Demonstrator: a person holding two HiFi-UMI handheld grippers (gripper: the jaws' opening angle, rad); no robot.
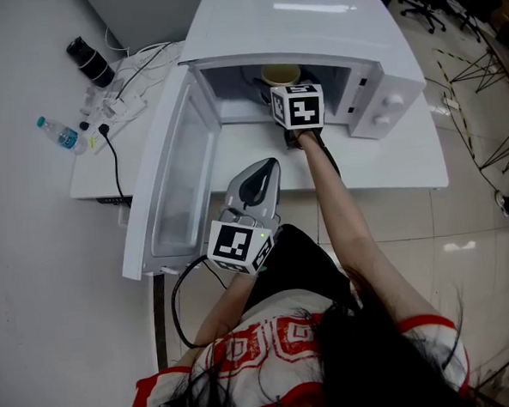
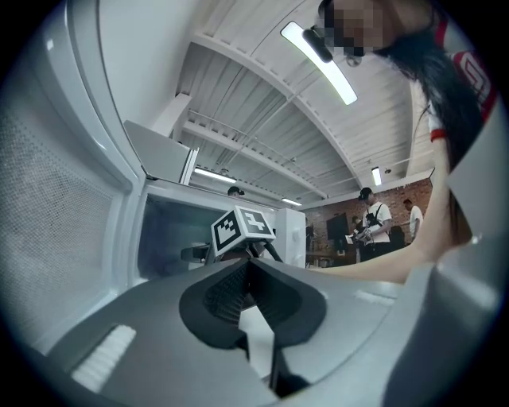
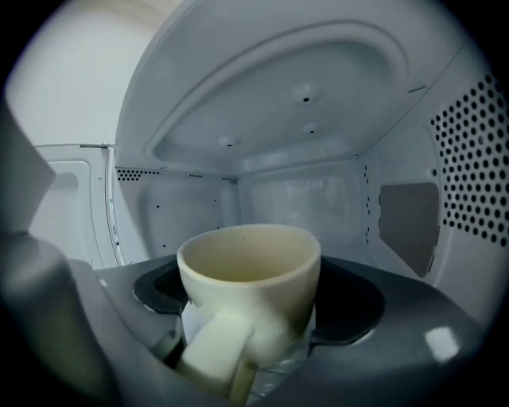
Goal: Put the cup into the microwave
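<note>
Microwave (image 1: 312, 23) on white counter (image 1: 389, 160), door (image 1: 163, 178) swung open to left. Right tongs (image 3: 253, 306) reach into cavity, closed on cream cup (image 1: 280, 73), one jaw on each side of body. Cup upright, handle toward camera, inside cavity near front opening; can't tell whether it rests on cavity floor. Left tongs (image 1: 265, 172) held near person, in front of open door, tips together, nothing between them. Water bottle (image 1: 61, 134) lies at far left of counter.
</note>
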